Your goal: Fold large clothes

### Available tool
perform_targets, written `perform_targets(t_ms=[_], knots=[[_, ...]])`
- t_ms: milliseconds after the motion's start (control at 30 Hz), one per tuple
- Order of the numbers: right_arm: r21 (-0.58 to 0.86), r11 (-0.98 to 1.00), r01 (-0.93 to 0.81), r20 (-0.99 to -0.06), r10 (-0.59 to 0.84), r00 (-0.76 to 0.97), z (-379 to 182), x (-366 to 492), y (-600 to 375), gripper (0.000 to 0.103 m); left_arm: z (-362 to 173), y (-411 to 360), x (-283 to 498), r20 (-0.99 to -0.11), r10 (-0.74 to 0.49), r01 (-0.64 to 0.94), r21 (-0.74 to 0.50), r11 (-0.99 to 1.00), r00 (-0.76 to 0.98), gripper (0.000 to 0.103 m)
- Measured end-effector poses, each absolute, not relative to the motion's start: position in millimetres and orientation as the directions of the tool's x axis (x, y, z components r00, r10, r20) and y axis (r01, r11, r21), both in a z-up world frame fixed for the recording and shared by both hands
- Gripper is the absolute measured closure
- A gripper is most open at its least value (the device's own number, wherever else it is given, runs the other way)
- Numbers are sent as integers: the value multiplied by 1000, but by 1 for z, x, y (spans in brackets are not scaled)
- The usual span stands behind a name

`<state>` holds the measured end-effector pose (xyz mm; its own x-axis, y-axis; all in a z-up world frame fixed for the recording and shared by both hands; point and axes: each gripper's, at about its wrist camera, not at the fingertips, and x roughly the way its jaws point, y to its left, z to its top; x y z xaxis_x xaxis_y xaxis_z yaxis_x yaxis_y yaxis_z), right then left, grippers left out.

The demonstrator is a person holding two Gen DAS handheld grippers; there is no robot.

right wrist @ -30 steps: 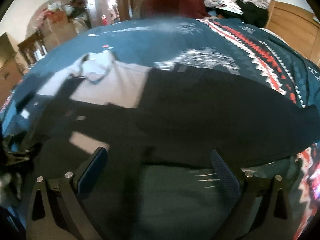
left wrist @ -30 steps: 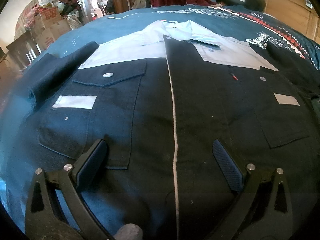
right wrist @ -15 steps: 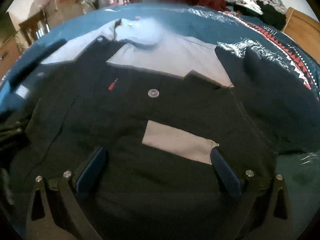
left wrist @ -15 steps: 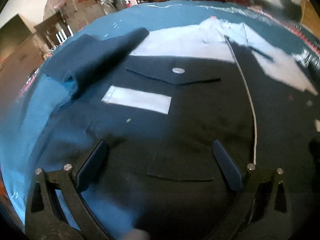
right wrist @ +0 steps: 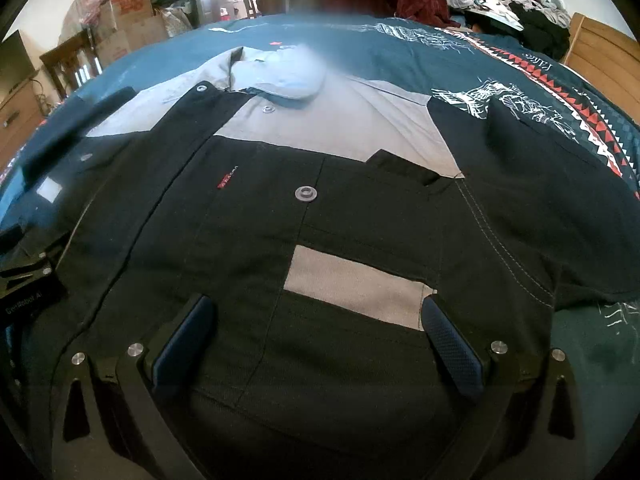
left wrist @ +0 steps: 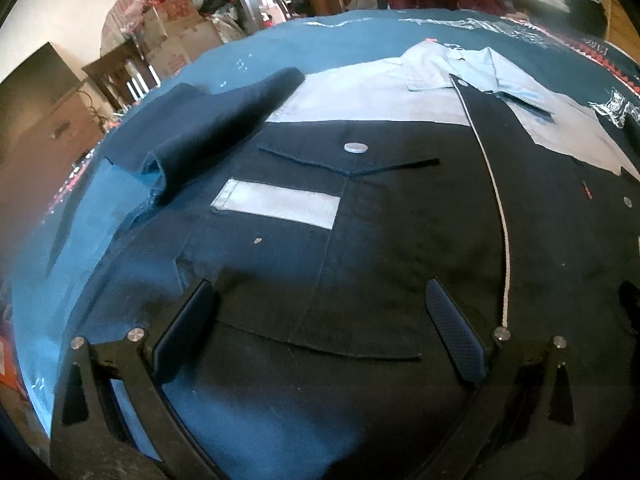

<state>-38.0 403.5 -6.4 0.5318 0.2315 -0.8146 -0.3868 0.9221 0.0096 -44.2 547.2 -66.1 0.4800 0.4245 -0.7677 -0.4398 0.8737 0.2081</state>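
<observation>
A black-and-grey work shirt (left wrist: 400,208) lies flat, front up, on the teal bedspread (left wrist: 280,56). Left gripper (left wrist: 320,320) and right gripper (right wrist: 316,332) hover over the shirt's chest pockets, jaws apart, empty.

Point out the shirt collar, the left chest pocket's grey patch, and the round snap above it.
shirt collar (left wrist: 452,66), left wrist view, grey flap
grey patch (left wrist: 276,203), left wrist view, its middle
round snap (left wrist: 355,147), left wrist view, its face

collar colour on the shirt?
Light grey collar, matching the yoke; the rest of the shirt is black. Right wrist view shows it best.
</observation>
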Motion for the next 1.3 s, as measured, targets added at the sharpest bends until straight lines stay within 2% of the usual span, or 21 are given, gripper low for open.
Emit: perform_targets(t_ms=[1300], knots=[[8, 922, -387, -814, 231, 533, -7, -38, 403, 0, -66, 548, -46, -770, 419, -441, 200, 875, 481, 0]])
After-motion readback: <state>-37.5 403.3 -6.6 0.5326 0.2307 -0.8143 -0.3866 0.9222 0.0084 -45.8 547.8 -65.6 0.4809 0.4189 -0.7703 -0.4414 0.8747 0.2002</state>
